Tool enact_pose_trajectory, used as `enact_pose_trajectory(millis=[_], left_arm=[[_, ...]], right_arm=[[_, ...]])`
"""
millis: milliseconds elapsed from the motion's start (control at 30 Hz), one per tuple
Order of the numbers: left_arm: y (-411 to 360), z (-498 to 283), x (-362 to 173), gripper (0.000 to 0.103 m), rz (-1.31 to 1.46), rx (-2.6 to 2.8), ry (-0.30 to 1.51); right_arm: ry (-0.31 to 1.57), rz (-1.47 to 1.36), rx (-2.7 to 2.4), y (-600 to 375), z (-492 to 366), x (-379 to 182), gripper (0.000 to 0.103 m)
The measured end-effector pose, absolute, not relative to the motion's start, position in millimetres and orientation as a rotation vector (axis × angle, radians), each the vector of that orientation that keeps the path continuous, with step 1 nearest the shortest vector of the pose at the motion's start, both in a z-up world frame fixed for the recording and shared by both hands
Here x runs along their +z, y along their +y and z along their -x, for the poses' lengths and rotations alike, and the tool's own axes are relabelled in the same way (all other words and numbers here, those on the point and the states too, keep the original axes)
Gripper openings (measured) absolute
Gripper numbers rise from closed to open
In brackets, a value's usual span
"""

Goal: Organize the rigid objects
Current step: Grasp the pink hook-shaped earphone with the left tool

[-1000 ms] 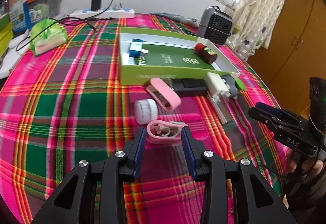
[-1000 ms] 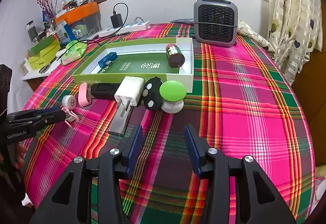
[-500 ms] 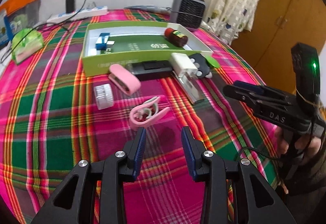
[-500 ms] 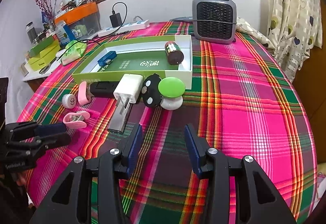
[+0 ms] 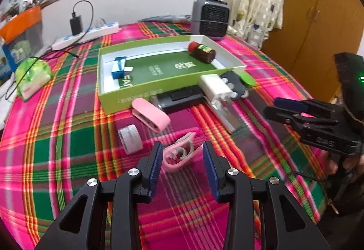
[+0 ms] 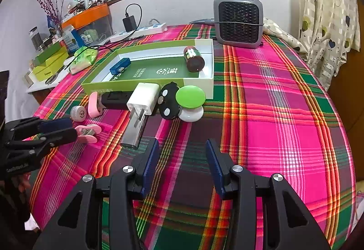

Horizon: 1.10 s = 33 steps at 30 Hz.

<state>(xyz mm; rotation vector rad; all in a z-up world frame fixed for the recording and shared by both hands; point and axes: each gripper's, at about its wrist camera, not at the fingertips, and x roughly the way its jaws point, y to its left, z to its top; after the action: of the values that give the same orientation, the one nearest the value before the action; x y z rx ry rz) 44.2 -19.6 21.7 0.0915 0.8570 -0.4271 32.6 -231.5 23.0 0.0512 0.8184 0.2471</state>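
Observation:
My left gripper [image 5: 182, 154] is open, its fingers on either side of a pink clip [image 5: 182, 154] lying on the plaid cloth; the clip also shows in the right wrist view [image 6: 87, 133]. A green box [image 5: 159, 91] holds a blue item [image 5: 118, 67] and a brown bottle [image 5: 202, 52]. In front of it lie a pink case [image 5: 151, 114], a white round cap [image 5: 130, 138], a black bar [image 5: 182, 97], a white charger [image 5: 216, 88], a black fob [image 6: 168, 101] and a green disc [image 6: 190, 96]. My right gripper [image 6: 182, 159] is open and empty above the cloth.
A grey heater [image 6: 238, 20] stands behind the box. A power strip with charger [image 5: 86, 34] and a green bag [image 5: 31, 75] lie at the back left. Boxes and an orange-lidded bin [image 6: 87, 20] crowd the left side. A silver stick [image 6: 134, 131] lies below the charger.
My left gripper pulled back and swung, then moved forward again so the pink clip now sits between its open fingers. The clip has turned slightly. The right gripper barely moved.

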Motion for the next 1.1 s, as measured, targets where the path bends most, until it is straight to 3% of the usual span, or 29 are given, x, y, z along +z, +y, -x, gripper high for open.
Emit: enact_pose_trajectory(millis=[1100], left_arm=[[-41.4, -51.9, 7.6, 0.037, -0.184, -0.394, 0.899]], right_arm=[[0.841, -0.076, 0.264, -234.8, -35.5, 20.8, 0.044]])
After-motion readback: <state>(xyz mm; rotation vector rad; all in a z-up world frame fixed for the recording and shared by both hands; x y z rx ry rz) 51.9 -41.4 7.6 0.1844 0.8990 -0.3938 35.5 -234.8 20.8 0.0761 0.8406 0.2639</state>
